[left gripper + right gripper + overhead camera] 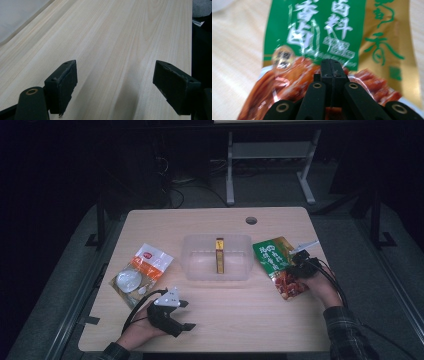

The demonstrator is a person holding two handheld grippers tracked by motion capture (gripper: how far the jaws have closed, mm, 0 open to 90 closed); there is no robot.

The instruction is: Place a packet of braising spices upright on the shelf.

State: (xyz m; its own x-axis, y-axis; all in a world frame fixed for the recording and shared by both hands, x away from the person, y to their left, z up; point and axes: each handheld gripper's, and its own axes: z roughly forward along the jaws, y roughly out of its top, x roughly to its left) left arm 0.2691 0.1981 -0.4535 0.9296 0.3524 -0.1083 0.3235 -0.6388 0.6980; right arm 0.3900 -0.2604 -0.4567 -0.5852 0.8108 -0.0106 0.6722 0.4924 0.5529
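- The right gripper (331,65) had its jaws pressed flat together over the green and gold snack packet (279,266). Whether any film was pinched between them could not be made out, as the jaw tips covered that spot.
- In the high view the right gripper (299,261) and hand hid part of the packet's right edge; the print on it was blurred close up.
- The left gripper (115,82) stood wide, jaws well apart, with nothing between them but bare table (120,37).
- In the high view the left gripper (179,316) sat near the table's front edge, well apart from the right one, with open wood between.
- The clear tub (195,262) lay ahead of both grippers, between them, with one narrow gold box (219,255) upright inside.
- The orange and white packet (140,272) lay just ahead of the left gripper; its contents were hard to make out.
- Count: two packets, one tub, one box, two grippers.
- The snack packet lay close to the table's right edge.
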